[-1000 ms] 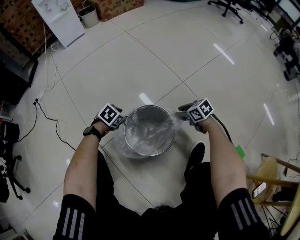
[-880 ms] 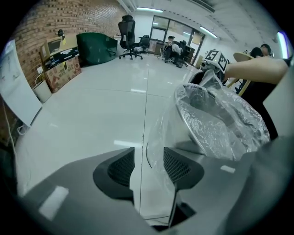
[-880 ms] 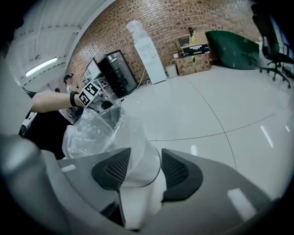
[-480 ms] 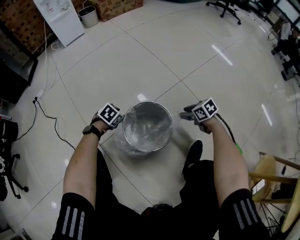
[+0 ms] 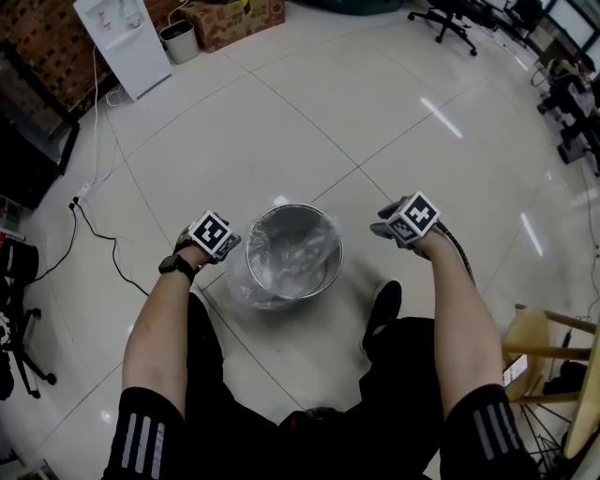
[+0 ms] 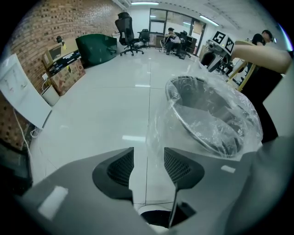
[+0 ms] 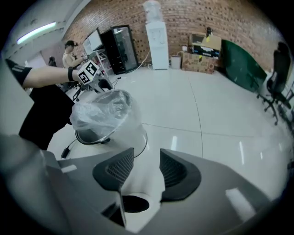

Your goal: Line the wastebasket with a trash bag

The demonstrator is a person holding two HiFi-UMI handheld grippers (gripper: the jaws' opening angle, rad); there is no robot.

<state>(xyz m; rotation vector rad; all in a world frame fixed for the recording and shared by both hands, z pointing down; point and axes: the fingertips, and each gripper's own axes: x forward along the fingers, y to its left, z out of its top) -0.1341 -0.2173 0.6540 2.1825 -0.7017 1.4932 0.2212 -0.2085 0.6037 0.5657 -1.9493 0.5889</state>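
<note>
A round metal wastebasket (image 5: 281, 208) stands on the tiled floor with a clear trash bag (image 5: 239, 286) inside it, folded over the rim and hanging down the outside. My left gripper (image 5: 236, 246) is close beside the basket's left side with its jaws apart. In the left gripper view the bag's (image 6: 206, 124) loose film hangs right at the gap of that gripper (image 6: 148, 158), and the pads do not press it. My right gripper (image 5: 380, 225) hovers apart from the rim on the right. Its jaws (image 7: 146, 160) are closing with nothing between them, and the bag (image 7: 98, 112) lies well ahead.
The person's shoe (image 5: 384, 305) stands just right of the basket. A wooden stool (image 5: 544, 347) is at the right edge, and a cable (image 5: 94, 234) runs along the floor on the left. A water dispenser (image 5: 122, 37), a small bin (image 5: 178, 36) and a cardboard box (image 5: 230, 14) line the far wall.
My right gripper has come off the basket's right rim, going right and upward. The left gripper has shifted a little outward to the left. The bag stays draped over the rim.
</note>
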